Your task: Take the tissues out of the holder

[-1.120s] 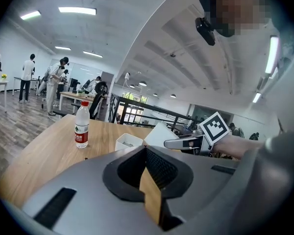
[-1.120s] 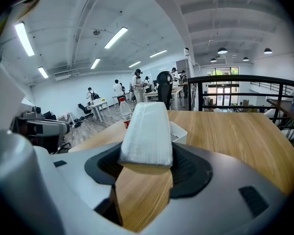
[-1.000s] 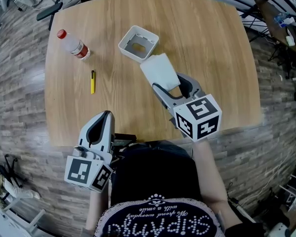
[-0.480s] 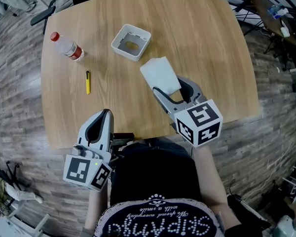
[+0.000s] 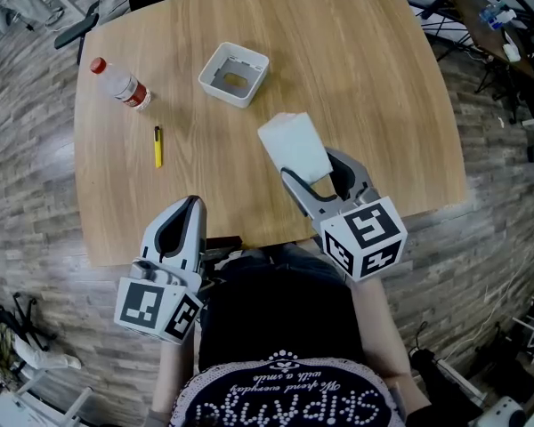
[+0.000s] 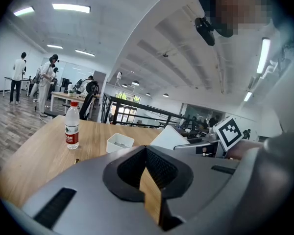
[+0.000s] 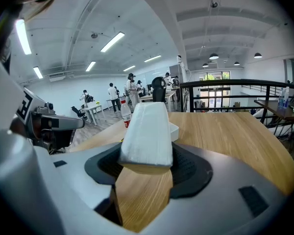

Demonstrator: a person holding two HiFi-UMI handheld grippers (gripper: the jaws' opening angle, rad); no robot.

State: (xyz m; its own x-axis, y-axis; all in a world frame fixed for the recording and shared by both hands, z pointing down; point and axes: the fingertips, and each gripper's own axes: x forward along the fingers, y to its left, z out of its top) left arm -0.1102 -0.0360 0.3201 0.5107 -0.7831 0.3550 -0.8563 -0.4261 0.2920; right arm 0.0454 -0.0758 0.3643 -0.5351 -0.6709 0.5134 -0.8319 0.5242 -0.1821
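Right gripper fingers grip tissues, clear of holder at 11 o'clock; next, set down. Left gripper clenched, empty.

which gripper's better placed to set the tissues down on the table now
Right. The right gripper is shut on the white stack of tissues, over the wooden table and apart from the white square holder. The left gripper is shut on nothing at the table's near edge.

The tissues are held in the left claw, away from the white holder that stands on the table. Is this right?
Not quite. It is the right claw that holds the tissues, as the right gripper view shows. The rest is correct: they are away from the white holder, which stands on the table.
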